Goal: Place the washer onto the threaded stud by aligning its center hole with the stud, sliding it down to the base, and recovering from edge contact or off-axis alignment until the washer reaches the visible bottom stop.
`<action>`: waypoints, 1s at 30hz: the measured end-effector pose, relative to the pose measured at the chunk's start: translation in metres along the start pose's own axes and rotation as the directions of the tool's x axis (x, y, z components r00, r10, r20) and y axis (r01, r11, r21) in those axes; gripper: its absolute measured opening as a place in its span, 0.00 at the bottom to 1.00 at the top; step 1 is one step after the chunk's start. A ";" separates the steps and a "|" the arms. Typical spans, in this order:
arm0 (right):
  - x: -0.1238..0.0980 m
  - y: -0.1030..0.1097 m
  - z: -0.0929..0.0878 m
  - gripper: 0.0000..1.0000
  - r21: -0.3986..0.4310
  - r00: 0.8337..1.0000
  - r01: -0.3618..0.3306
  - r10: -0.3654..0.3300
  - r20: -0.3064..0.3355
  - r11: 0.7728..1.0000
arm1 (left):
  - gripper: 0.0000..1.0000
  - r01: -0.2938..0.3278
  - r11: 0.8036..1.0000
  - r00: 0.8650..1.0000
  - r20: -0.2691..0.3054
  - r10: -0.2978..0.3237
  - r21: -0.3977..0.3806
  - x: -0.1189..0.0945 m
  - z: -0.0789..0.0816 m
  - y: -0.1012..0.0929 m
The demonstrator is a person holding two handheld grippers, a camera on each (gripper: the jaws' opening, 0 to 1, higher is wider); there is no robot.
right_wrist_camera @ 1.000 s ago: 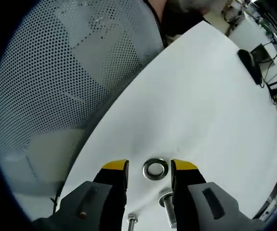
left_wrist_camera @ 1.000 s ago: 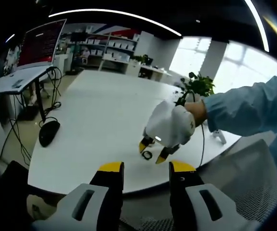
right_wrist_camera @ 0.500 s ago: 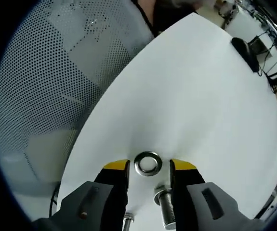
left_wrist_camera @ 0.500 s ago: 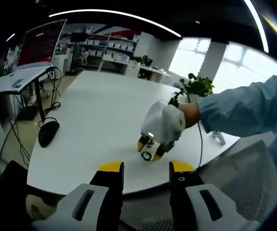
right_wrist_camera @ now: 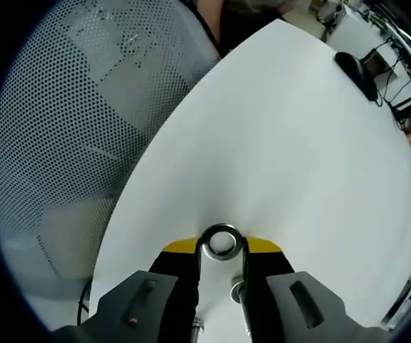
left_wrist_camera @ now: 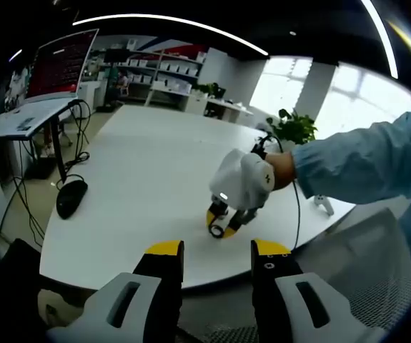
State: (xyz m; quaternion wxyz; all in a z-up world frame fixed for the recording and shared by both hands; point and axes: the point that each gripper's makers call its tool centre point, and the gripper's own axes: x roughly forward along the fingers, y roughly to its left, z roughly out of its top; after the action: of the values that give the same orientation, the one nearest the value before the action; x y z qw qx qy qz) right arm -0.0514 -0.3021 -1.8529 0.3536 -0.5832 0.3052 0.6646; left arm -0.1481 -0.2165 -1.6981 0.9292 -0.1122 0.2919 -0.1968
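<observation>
— What has changed since half a second ago?

— Closing in, the yellow-tipped jaws of the right gripper have come together on the shiny round steel washer; earlier the ring lay loose in the gap between them, and now each yellow tip presses against its rim.

— How does the washer look?

— It is a flat, bright metal ring with a thick band and a clear round centre hole through which the white table shows. It reflects light along its outer edge. It sits near the table's curved near edge, just above the grey perforated mesh chair back that lies beyond that edge.

— And the stud?

— A silvery threaded metal stud shows low between the right gripper's fingers, just behind the washer; whether the two touch I cannot tell.

— What does the left gripper view show?

— The left gripper is off the table's near edge, jaws wide apart with nothing between them. Further in, a white-gloved hand with a light blue sleeve holds the right gripper down at the table near that edge, its tips narrow around the small ring. A black computer mouse lies towards the left edge, and a green potted plant stands at the far right edge.
</observation>
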 end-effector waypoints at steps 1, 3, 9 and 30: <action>-0.002 0.000 0.001 0.23 0.009 1.000 0.000 -0.001 0.008 1.000 | 0.36 0.000 1.000 1.000 0.000 0.000 0.000 0.000 0.000 0.000; -0.006 0.002 0.004 0.23 0.022 1.000 -0.001 0.000 0.023 1.000 | 0.36 0.000 1.000 1.000 0.001 0.000 0.000 0.000 0.000 0.000; -0.017 0.002 0.008 0.23 0.031 0.999 0.013 -0.014 0.041 0.999 | 0.36 0.002 1.000 1.000 0.001 -0.002 -0.001 0.000 0.000 0.000; -0.074 -0.002 0.001 0.23 -0.027 0.999 0.039 -0.040 -0.010 0.999 | 0.36 0.001 1.000 1.000 0.002 -0.001 -0.003 0.000 0.000 0.000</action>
State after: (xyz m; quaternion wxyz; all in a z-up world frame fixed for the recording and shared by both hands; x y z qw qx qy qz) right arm -0.0451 -0.3088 -1.7793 0.3571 -0.5975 0.2864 0.6584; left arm -0.1481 -0.2166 -1.6975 0.9292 -0.1139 0.2913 -0.1969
